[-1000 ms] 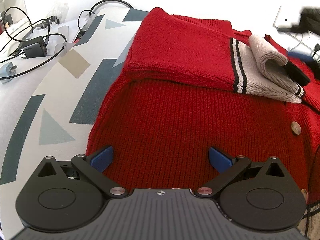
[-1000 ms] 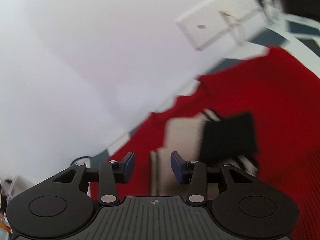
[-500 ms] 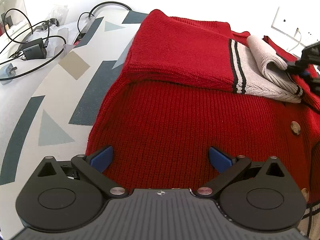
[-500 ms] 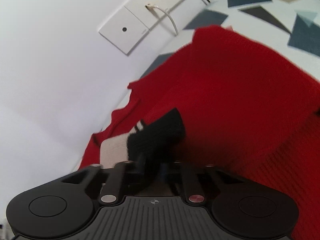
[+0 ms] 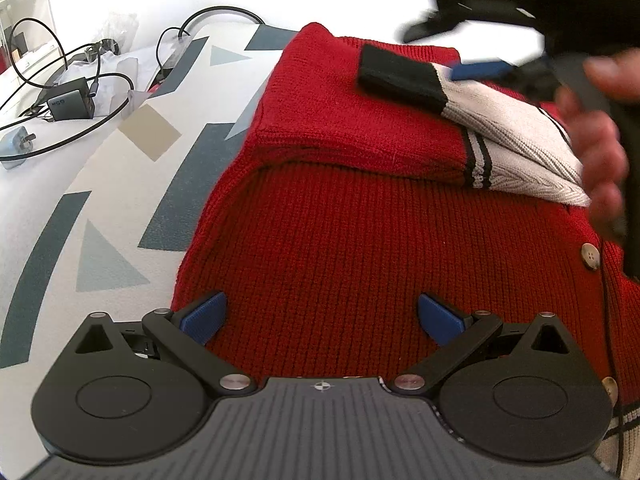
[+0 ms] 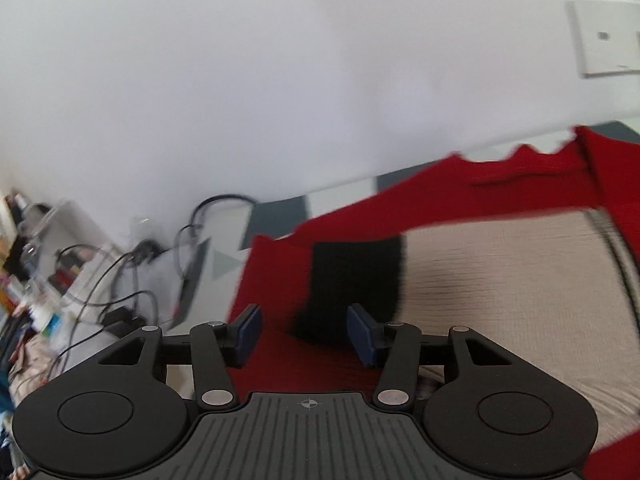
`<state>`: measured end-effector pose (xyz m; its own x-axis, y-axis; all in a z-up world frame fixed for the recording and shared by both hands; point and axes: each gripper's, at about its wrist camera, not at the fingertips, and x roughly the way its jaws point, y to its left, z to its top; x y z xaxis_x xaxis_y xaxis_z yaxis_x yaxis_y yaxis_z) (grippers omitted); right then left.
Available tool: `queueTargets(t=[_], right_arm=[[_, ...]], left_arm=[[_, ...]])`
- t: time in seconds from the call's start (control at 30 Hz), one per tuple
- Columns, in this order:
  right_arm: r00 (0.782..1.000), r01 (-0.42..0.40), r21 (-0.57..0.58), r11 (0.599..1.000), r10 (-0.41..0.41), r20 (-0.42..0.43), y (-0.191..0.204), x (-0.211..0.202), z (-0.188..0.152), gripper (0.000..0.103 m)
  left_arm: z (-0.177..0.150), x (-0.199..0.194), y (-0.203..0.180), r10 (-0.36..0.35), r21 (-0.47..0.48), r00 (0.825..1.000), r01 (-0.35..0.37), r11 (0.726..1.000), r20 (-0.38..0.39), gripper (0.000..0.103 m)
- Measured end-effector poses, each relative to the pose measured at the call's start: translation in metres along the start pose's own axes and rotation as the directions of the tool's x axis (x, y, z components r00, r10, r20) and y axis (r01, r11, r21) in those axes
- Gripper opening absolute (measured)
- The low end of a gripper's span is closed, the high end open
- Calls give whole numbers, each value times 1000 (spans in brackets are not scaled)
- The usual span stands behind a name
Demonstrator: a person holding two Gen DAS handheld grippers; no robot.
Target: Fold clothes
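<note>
The right claw [image 6: 304,332] is opening above the red cardigan [image 6: 440,196], its blue pads flanking the sleeve's black cuff [image 6: 352,276] without pressing it; cables [image 6: 120,280] are lying left.

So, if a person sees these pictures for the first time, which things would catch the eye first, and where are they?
The big red knitted cardigan fills the middle, lying on a white cloth with grey-blue triangles. Its folded sleeve with the beige part and black cuff lies across the top, and the right gripper, jaws opening, has the cuff in the gap between them, not pressed. The open left gripper hovers over the near hem, and black cables lie tangled at the far left.
</note>
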<state>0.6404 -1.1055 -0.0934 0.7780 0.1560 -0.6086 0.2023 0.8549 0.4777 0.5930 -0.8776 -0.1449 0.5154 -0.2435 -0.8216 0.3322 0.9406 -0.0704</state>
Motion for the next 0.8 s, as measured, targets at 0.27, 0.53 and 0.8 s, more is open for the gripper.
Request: queueTargets(t=[0.27,0.53,0.8], right_arm=[[829,517,78,852,-522,201,-108,-110,-44,64],[698,705,-25,709,-686,204,-160,-151,-92,73],[688,658,272,702,-707,163,-207,-146,-72,33]], left_arm=[[0,1,1,-3,-3,1000,3,1000,7,103],[3,2,-4,24,-22,1000,-24,999,-8,103],[3,2,-4,35,-31,999,-35,999,-12,103]])
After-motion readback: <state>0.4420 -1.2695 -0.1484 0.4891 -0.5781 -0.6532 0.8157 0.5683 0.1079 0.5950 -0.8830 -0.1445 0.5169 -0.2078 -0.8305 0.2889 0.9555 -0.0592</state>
